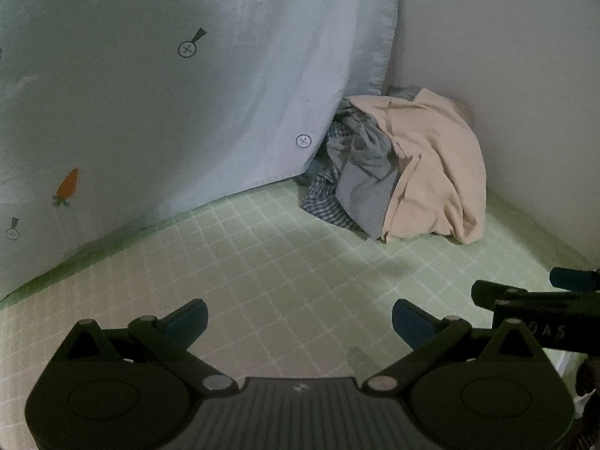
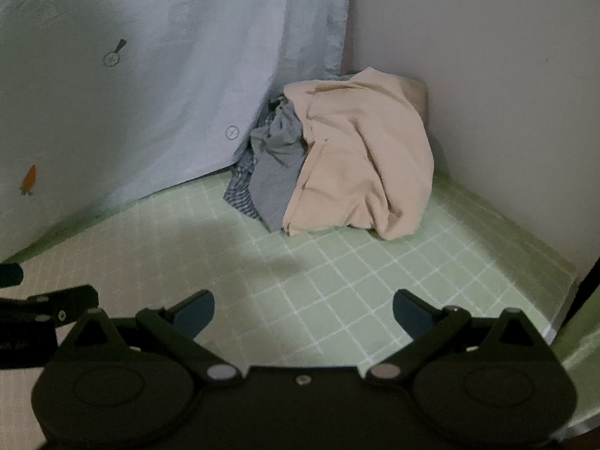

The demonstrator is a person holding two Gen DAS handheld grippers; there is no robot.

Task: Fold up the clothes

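— What do you see closest to us?

— Both pairs of tongs, side by side over the green checked sheet (image 2: 337, 270). The left tongs (image 1: 300, 318) are spread wide with nothing between them, and the right tongs (image 2: 303, 309) are the same: wide apart and empty. They hang low over the bare stretch of the surface, pointing toward the corner.

— Why there, do you think?

— My guess is that this flat patch is the working space, where a garment could be spread out. Whether they are about to fetch something or have just let go, I can't say from here.

— And the clothes?

— Farther back, a heap (image 1: 397, 172) pushed into the corner. A beige garment (image 2: 363, 157) is draped over the top and right side; a grey one (image 2: 277, 172) is bunched beneath it on the left, and a dark checked piece (image 2: 240, 195) pokes out at the bottom. All crumpled, none folded that I can see. No neat stack shows anywhere in view.

— Behind that?

— A pale blue cloth (image 1: 187, 93) with little carrots printed on it hangs down on the left, its edge touching the heap, and a plain wall (image 2: 487, 75) stands on the right. The corner seems to keep the heap out of the way.
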